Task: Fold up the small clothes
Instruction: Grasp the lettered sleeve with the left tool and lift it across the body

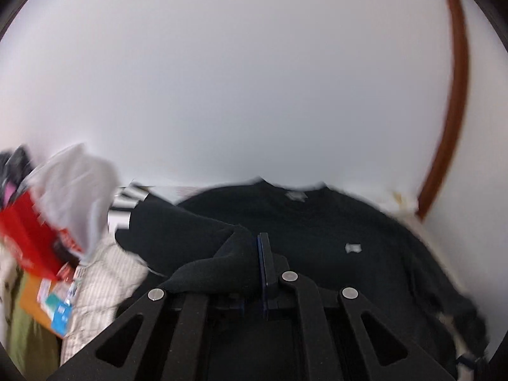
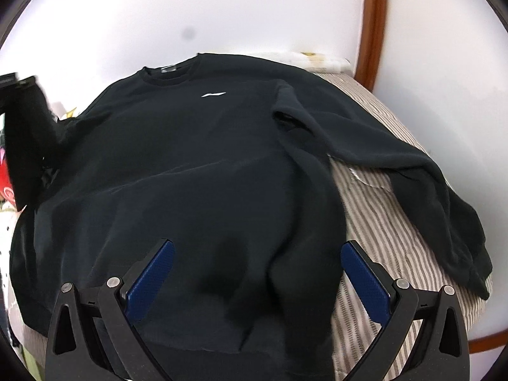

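- A black sweatshirt (image 2: 190,165) lies face up across a striped bedcover (image 2: 374,222), its neck at twelve o'clock toward the white wall (image 2: 254,9) and its hem at six o'clock under the grippers.
- The left gripper (image 1: 258,254) is clenched on one sleeve (image 1: 222,254); dark cloth bunches at its blue pads and drapes off toward eight o'clock. From the right wrist view this sleeve (image 2: 25,133) stands lifted at nine o'clock, clear of the body of the sweatshirt.
- The right gripper (image 2: 257,273) hangs released over the hem, jaws wide apart, nothing between them.
- The other sleeve (image 2: 412,171) trails out toward four o'clock, over the edge of the bedcover.
- I judge the step to be folding the held sleeve in over the chest. To do it well, carry it toward three o'clock, keep the cloth taut so it lays flat, and stop near the small white logo (image 2: 214,94).
- The free gripper could press the hem so the body does not drag along.
- Watch the clutter at nine o'clock: a red box (image 1: 28,238) and a grey garment (image 1: 76,190) sit near the lifted sleeve and could snag.
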A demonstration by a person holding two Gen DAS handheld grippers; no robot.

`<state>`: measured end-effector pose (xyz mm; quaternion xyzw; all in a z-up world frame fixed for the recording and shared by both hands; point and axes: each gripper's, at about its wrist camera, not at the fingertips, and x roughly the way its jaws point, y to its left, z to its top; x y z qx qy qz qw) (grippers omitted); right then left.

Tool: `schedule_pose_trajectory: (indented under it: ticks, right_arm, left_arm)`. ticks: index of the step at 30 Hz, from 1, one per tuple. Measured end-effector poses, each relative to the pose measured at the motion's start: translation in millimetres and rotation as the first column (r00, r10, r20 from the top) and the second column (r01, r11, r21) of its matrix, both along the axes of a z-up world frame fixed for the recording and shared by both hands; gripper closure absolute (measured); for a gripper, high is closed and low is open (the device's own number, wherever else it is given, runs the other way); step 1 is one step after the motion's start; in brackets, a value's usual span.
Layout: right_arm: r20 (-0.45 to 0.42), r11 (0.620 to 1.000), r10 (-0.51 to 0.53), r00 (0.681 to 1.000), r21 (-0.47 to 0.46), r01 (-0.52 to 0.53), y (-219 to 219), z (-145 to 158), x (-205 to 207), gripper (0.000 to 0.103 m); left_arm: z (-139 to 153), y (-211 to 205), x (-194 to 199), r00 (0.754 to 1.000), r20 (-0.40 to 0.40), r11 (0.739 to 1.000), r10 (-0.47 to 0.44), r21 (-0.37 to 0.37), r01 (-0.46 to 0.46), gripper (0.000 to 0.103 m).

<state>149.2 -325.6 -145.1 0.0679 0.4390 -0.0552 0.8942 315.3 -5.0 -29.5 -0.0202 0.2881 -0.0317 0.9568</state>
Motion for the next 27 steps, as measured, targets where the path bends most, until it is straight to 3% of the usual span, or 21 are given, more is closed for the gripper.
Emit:
schedule_pose_trajectory:
  ticks: [3, 7, 10, 12, 14, 16, 17, 18, 21, 24, 27]
  right_arm:
    - [0.002, 1.000, -0.023, 1.000, -0.004, 0.023, -9.0, -0.5, -5.3, 0.000]
    - [0.000, 0.999, -0.034, 0.999, -0.008, 0.034, -16.0, -1.8, -8.2, 0.000]
    - [-0.003, 0.999, -0.028, 1.000, -0.016, 0.028, -13.9, -2.7, -6.7, 0.000]
    - [-0.005, 1.000, -0.014, 1.000, -0.022, 0.014, -7.6, -2.4, -2.7, 0.000]
    - [-0.005, 0.999, 0.009, 1.000, -0.033, -0.009, 2.9, -0.4, 1.1, 0.000]
    - [0.004, 0.998, 0.042, 0.999, -0.044, -0.042, 16.2, 3.7, 5.1, 0.000]
    - [0.011, 0.997, 0.065, 0.998, -0.050, -0.064, 25.6, 6.9, 8.3, 0.000]
    - [0.018, 0.995, 0.088, 0.996, -0.055, -0.087, 34.7, 10.0, 11.5, 0.000]
    - [0.033, 0.983, 0.172, 0.985, -0.077, -0.169, 69.6, 19.3, 25.7, 0.000]
    - [0.054, 0.962, 0.258, 0.965, -0.109, -0.251, 110.2, 29.3, 44.4, 0.000]
    - [0.086, 0.935, 0.345, 0.935, -0.113, -0.335, 150.7, 37.9, 64.1, 0.000]
  left_arm:
    - [-31.8, -46.5, 16.6, 0.993, -0.081, 0.992, -0.081, 0.086, 0.088, 0.096]
    - [-64.2, -74.2, 22.9, 0.973, -0.185, 0.980, -0.134, 0.120, 0.158, 0.096]
    - [-74.9, -82.0, 14.8, 0.957, -0.233, 0.976, -0.171, 0.096, 0.197, 0.092]
    - [-74.7, -81.7, 5.7, 0.950, -0.240, 0.974, -0.198, 0.059, 0.218, 0.083]
    - [-68.9, -71.5, -7.6, 0.946, -0.233, 0.973, -0.224, -0.002, 0.230, 0.072]
    - [-62.4, -53.8, -19.9, 0.946, -0.216, 0.970, -0.243, -0.067, 0.234, 0.052]
    - [-57.7, -43.1, -26.3, 0.948, -0.199, 0.968, -0.247, -0.097, 0.232, 0.037]
    - [-51.9, -28.9, -36.4, 0.956, -0.166, 0.966, -0.243, -0.128, 0.223, 0.030]
    - [-41.9, 8.3, -48.2, 0.971, -0.118, 0.969, -0.207, -0.161, 0.187, 0.030]
    - [-39.0, 55.0, -55.8, 0.991, -0.072, 0.981, -0.116, -0.166, 0.102, 0.028]
    - [-45.8, 94.7, -48.7, 0.997, -0.077, 0.994, 0.033, -0.103, -0.040, 0.027]
